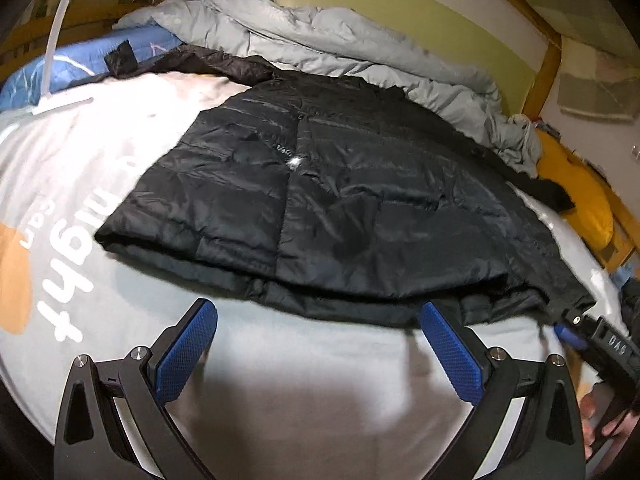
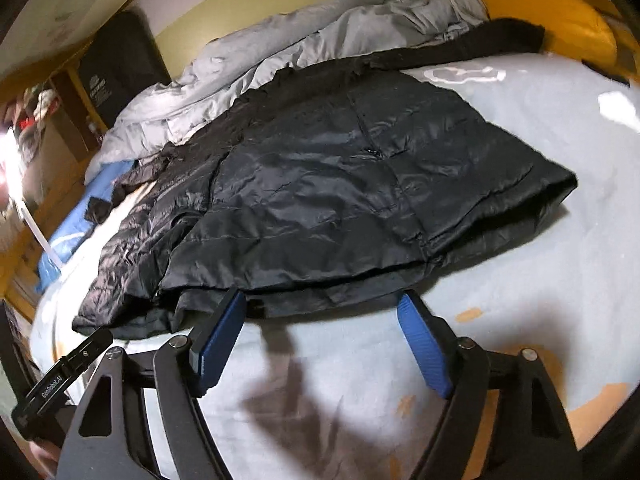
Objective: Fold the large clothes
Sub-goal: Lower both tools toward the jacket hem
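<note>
Pale printed bed sheet (image 1: 320, 400) under everything, grey duvet (image 1: 320, 36) bunched along the far side. Black puffer jacket (image 1: 320, 200) spread flat mid-bed, partly folded over itself, near hem facing both grippers. Left gripper (image 1: 316, 320) just short of that hem, jaws wide apart, nothing between; right gripper (image 2: 320, 312) at the hem edge, jaws likewise apart, holding nothing.
</note>
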